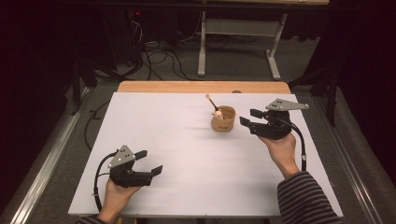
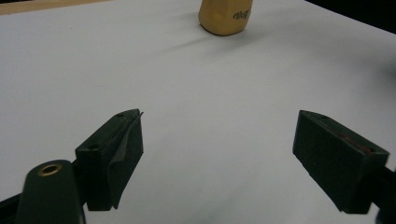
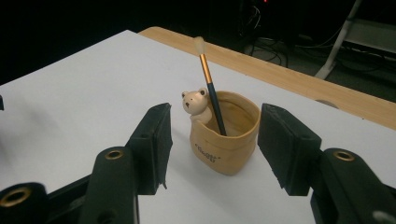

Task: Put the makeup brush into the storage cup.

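A small tan cup [image 1: 223,120] with a bear figure [image 3: 195,105] on its rim stands right of the table's middle. A brush [image 3: 211,89] leans in it, bristles up. My right gripper [image 1: 248,117] is just right of the cup, pointing at it, jaws open and apart from it; in the right gripper view the cup [image 3: 226,140] sits beyond the gap between the fingers [image 3: 154,144]. My left gripper [image 1: 150,162] rests open near the front left, with nothing between its jaws; the cup's base [image 2: 226,17] shows far off at the top of its view.
A white sheet [image 1: 177,154] covers the wooden table [image 1: 201,87], whose far edge shows bare. Beyond it stand a metal frame's legs [image 1: 201,51] and loose cables [image 1: 159,58] on the floor. A striped sleeve [image 1: 306,198] comes in at the bottom right.
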{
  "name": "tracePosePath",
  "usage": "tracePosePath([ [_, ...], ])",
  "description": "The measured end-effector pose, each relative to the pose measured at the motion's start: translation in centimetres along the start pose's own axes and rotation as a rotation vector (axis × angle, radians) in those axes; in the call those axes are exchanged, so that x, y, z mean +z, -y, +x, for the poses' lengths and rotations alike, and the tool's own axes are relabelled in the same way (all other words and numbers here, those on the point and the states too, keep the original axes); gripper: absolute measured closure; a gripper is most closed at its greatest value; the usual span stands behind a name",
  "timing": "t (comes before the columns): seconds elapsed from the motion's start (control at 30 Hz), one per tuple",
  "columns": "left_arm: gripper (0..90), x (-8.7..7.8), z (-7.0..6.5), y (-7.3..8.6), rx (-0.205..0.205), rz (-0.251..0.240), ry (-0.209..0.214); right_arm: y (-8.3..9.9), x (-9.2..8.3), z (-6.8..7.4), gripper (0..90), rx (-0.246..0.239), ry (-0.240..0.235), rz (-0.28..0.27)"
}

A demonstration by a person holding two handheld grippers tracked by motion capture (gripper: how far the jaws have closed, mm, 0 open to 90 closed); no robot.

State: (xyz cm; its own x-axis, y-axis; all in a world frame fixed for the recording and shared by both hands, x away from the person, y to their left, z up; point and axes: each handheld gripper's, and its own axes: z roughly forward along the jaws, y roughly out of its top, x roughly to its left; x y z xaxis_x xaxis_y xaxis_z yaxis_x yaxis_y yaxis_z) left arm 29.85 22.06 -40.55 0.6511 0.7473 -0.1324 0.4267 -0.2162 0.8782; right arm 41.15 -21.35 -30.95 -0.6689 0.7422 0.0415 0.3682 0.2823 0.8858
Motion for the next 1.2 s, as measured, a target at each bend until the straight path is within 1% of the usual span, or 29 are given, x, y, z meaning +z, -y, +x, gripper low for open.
tracePosePath([
  [0.27,16.8,0.0,0.0,0.0,0.000,0.001,0.000,0.3,-0.5,0.1,46.5,0.004,-0.008,-0.003],
  [0.5,16.8,0.0,0.0,0.0,0.000,0.001,0.000,0.6,-1.0,0.2,46.5,0.006,-0.019,-0.017],
  [1.2,16.8,0.0,-0.1,0.0,0.001,0.001,-0.001,1.6,-2.5,0.2,46.4,0.026,-0.024,-0.038],
])
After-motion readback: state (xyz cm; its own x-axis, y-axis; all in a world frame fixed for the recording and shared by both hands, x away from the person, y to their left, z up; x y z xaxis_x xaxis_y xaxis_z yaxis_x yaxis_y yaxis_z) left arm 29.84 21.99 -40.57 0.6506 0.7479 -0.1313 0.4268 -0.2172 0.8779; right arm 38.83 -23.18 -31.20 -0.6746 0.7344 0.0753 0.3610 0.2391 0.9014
